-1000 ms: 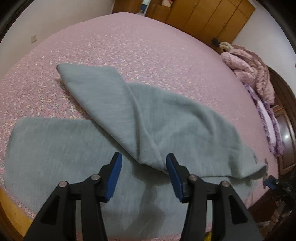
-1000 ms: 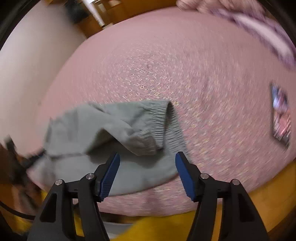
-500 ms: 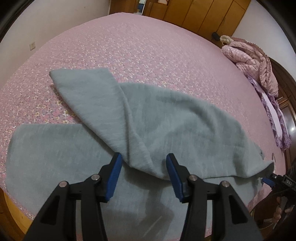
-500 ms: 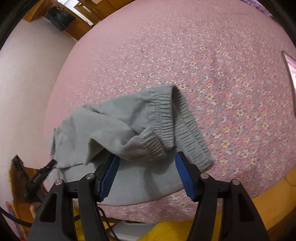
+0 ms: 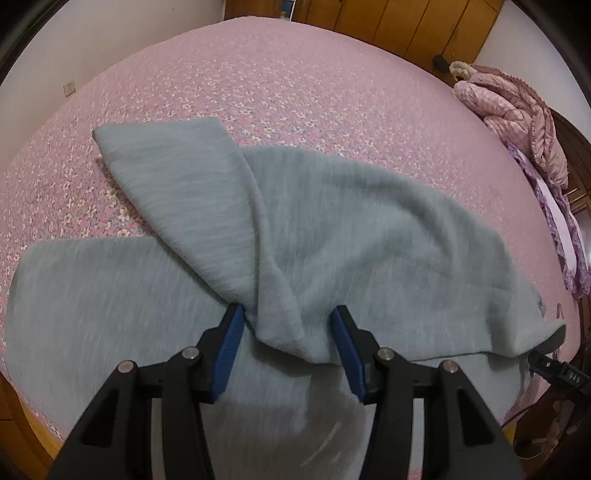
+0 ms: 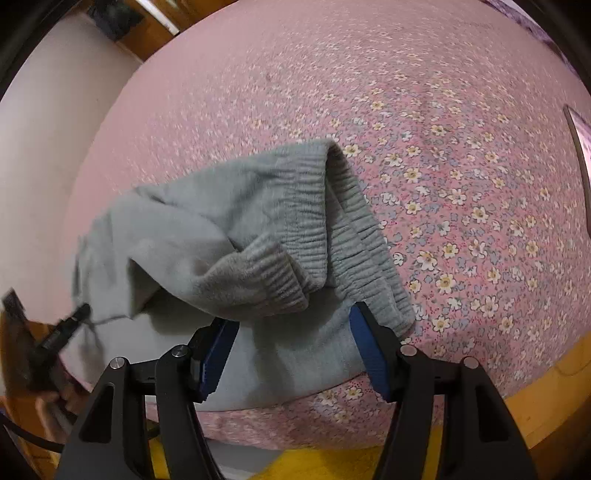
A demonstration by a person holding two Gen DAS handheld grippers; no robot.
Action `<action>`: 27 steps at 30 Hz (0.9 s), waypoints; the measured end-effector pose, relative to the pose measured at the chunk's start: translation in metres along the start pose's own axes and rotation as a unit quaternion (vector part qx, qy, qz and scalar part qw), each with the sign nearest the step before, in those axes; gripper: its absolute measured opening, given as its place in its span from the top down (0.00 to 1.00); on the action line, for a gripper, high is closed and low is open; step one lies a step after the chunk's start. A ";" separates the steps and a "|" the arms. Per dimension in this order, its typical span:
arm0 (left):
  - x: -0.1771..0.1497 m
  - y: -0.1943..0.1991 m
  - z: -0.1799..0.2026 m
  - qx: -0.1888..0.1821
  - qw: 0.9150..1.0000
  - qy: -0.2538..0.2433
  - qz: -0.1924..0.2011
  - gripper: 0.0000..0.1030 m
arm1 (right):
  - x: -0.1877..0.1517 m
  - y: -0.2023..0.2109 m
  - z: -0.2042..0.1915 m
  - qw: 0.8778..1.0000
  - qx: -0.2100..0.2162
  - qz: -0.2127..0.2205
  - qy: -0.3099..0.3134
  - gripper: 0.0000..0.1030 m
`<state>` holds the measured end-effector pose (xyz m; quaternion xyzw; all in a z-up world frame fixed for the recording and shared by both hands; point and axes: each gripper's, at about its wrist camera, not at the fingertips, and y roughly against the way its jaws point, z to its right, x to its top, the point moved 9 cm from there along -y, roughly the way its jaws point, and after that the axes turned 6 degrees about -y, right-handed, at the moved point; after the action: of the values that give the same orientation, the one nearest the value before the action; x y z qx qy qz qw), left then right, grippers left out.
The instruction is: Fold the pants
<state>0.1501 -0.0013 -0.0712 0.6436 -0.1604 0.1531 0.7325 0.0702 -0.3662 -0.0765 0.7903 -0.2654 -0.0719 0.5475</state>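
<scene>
Left wrist view: I find the grey pants (image 5: 332, 236) spread on the bed (image 5: 295, 85), one leg thrown crosswise over the other; folding barely begun. My left gripper (image 5: 288, 332) stands half open astride a raised fold, pad contact unclear.

Right wrist view: right gripper (image 6: 293, 332) open, straddling the rumpled waistband (image 6: 314, 221), nothing clamped. Near pant edge hidden.

You have almost nothing to read here. The only marking is a row of small pale characters on the other tool (image 5: 565, 374) at the right edge of your left wrist view; they look like digits, but they are too small and blurred to make out. The pants (image 5: 332, 236), bedspread (image 5: 280, 85) and wardrobe (image 5: 402, 22) carry no lettering.
</scene>
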 end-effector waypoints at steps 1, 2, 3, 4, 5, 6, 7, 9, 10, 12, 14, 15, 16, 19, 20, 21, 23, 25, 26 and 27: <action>0.001 0.000 0.001 0.000 1.000 0.001 0.001 0.48 | -0.001 -0.002 -0.002 1.000 -0.010 0.003 0.010 0.38; 0.002 -0.001 0.002 -0.001 1.000 0.005 0.005 0.48 | -0.001 -0.003 -0.004 1.000 -0.014 0.006 0.016 0.35; 0.003 -0.001 0.001 -0.004 1.000 0.008 0.007 0.47 | -0.003 -0.006 -0.007 1.000 -0.015 0.009 0.025 0.32; 0.003 -0.002 0.002 -0.006 1.000 0.010 0.008 0.46 | -0.004 -0.008 -0.011 0.999 -0.011 0.013 0.031 0.24; 0.004 -0.002 0.003 -0.006 1.000 0.011 0.010 0.46 | -0.007 -0.009 -0.014 0.999 -0.006 0.015 0.037 0.15; 0.004 -0.003 0.004 -0.005 1.000 0.010 0.011 0.45 | -0.008 -0.012 -0.018 0.999 -0.003 0.017 0.045 0.11; 0.004 -0.003 0.003 -0.004 1.000 0.010 0.011 0.45 | -0.010 -0.015 -0.022 0.998 -0.005 0.017 0.058 0.05; 0.005 -0.003 0.005 -0.002 1.000 0.010 0.012 0.45 | -0.014 -0.024 -0.029 0.996 -0.019 0.016 0.080 0.01; 0.006 -0.003 0.005 -0.002 1.000 0.011 0.012 0.45 | -0.016 -0.027 -0.032 0.995 -0.027 0.015 0.090 0.00; 0.006 -0.001 0.005 -0.002 1.000 0.014 0.013 0.45 | -0.019 -0.030 -0.035 0.993 -0.039 0.017 0.105 0.00; 0.006 0.002 0.006 -0.008 1.000 0.019 0.014 0.45 | -0.021 -0.030 -0.036 0.993 -0.038 0.022 0.110 0.00; 0.007 0.003 0.006 -0.011 1.000 0.022 0.014 0.45 | -0.025 -0.028 -0.036 0.993 -0.036 0.022 0.109 0.00; 0.007 0.004 0.006 -0.013 1.000 0.025 0.013 0.45 | -0.026 -0.026 -0.035 0.993 -0.036 0.023 0.107 0.03; 0.009 0.004 0.006 -0.018 0.999 0.033 0.014 0.45 | -0.026 -0.014 -0.028 0.996 -0.025 0.019 0.088 0.13; 0.009 0.003 0.006 -0.019 0.999 0.035 0.013 0.45 | -0.026 -0.009 -0.025 0.997 -0.017 0.019 0.078 0.15; 0.009 0.003 0.006 -0.019 0.999 0.036 0.013 0.45 | -0.025 -0.003 -0.023 0.998 -0.004 0.019 0.062 0.15; 0.009 0.002 0.004 -0.019 0.999 0.037 0.014 0.46 | -0.019 0.010 -0.019 0.999 0.018 0.025 0.034 0.15; 0.009 0.002 0.004 -0.017 0.999 0.038 0.013 0.47 | -0.012 0.027 -0.016 0.998 0.038 0.040 0.009 0.15; 0.009 0.001 0.003 -0.017 0.999 0.039 0.012 0.48 | -0.010 0.033 -0.013 0.998 0.045 0.047 -0.001 0.15; 0.009 0.001 0.001 -0.016 0.999 0.041 0.012 0.51 | -0.007 0.039 -0.011 0.997 0.054 0.052 -0.012 0.15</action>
<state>0.1576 -0.0020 -0.0660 0.6231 -0.1403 0.1857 0.7467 0.0560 -0.3637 -0.0381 0.8025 -0.3167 -0.0385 0.5041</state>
